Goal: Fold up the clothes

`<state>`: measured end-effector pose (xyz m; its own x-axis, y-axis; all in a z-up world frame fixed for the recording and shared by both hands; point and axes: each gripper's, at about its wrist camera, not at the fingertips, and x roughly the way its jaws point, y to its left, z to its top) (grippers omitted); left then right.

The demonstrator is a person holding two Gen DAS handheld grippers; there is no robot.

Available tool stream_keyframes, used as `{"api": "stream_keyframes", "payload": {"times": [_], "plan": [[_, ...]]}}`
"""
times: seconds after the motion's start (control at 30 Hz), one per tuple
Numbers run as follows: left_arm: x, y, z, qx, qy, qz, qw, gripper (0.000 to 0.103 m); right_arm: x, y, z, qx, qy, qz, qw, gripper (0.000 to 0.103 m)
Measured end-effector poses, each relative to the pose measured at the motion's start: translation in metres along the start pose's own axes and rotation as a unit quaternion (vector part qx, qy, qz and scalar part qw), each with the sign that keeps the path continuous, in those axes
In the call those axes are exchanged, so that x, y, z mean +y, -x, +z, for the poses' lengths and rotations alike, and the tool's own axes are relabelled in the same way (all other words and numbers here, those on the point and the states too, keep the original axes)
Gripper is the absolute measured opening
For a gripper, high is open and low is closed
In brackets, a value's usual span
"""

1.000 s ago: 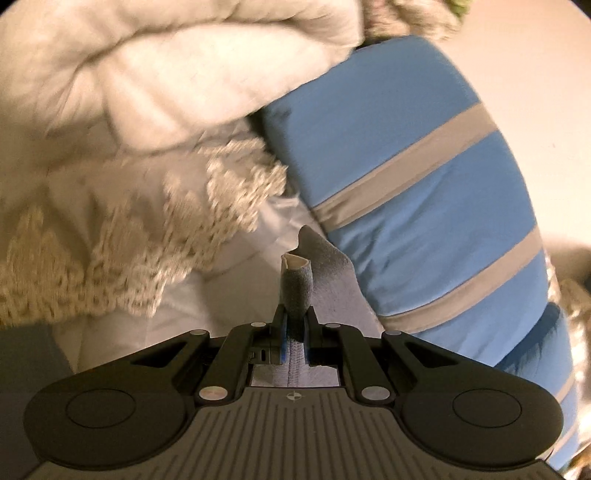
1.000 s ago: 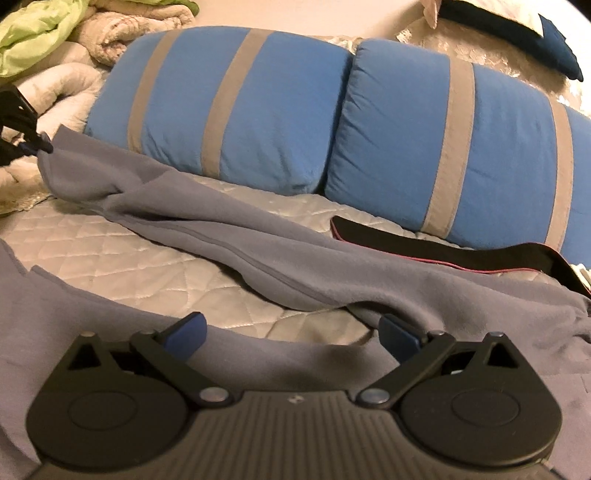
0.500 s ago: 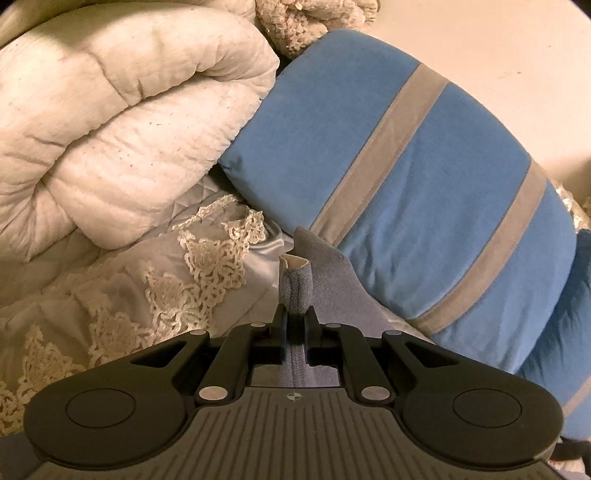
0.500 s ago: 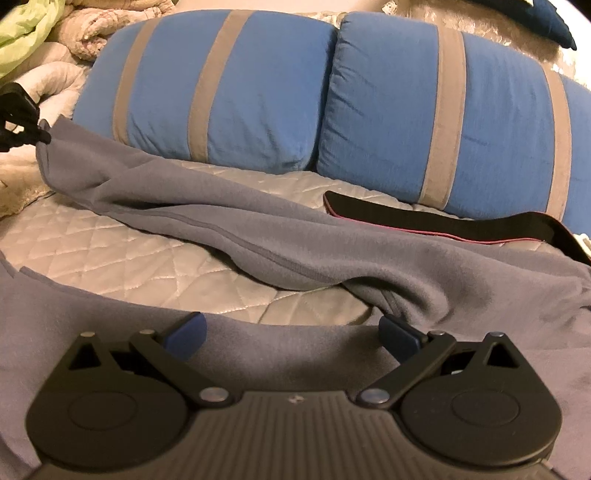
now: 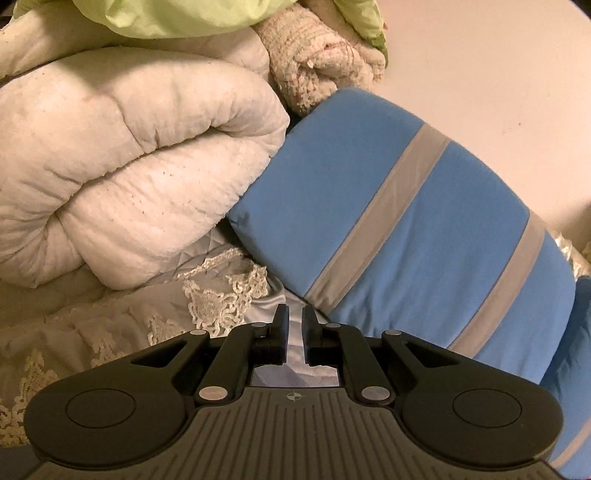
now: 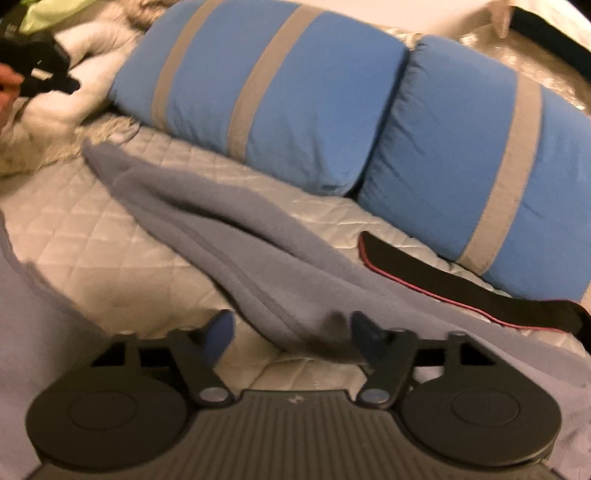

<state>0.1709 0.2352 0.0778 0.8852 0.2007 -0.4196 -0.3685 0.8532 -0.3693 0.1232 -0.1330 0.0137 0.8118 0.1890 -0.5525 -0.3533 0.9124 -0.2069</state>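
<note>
Right wrist view: at the bottom of the frame the right gripper (image 6: 293, 332) has just been closing its jaws, which are not yet clamped. A fold of the grey garment (image 6: 295, 273) lies between them. The left-hand pad stands clear of the cloth, and the picture is too blurred to tell whether the right-hand pad touches it. From there the garment runs in a long rumpled band up towards the left of the frame over the quilted bedspread (image 6: 92, 229), and its far end lies loose on the quilt. To the right, a black garment with red trim (image 6: 443, 273) lies partly under the grey one. Behind them two blue pillows with grey stripes (image 6: 266, 96) sit side by side across the top. In the upper left corner the left gripper (image 6: 55, 79), held in a hand (image 6: 5, 88), hangs well apart from the garment's end.

Left wrist view: its jaws are drawn nearly together with nothing in the narrow slit. Beyond them are a lace edging (image 5: 225, 295), a rolled white duvet (image 5: 129, 166) at left and a green cloth (image 5: 184, 14) on top.
</note>
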Motion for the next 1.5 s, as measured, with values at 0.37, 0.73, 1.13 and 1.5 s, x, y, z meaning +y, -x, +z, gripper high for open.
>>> {"api": "stream_keyframes", "payload": {"times": [0.37,0.73,1.13,1.5], "plan": [[0.012,-0.034,-0.017,0.124,0.061,-0.046,0.9893,0.051,0.014,-0.004,0.007,0.006,0.046,0.015,0.999,0.068],[0.042,-0.073,-0.043,0.25,0.16,-0.041,0.9541,0.051,0.011,0.001,0.009,0.016,0.065,0.015,0.998,0.058],[0.041,-0.083,-0.055,0.264,0.205,-0.066,0.9401,0.014,0.009,0.0,0.003,0.021,0.112,0.008,0.994,0.049],[0.034,-0.08,-0.055,0.25,0.195,-0.06,0.9464,0.003,0.036,-0.005,-0.012,0.006,0.218,-0.07,0.973,0.006]]}}
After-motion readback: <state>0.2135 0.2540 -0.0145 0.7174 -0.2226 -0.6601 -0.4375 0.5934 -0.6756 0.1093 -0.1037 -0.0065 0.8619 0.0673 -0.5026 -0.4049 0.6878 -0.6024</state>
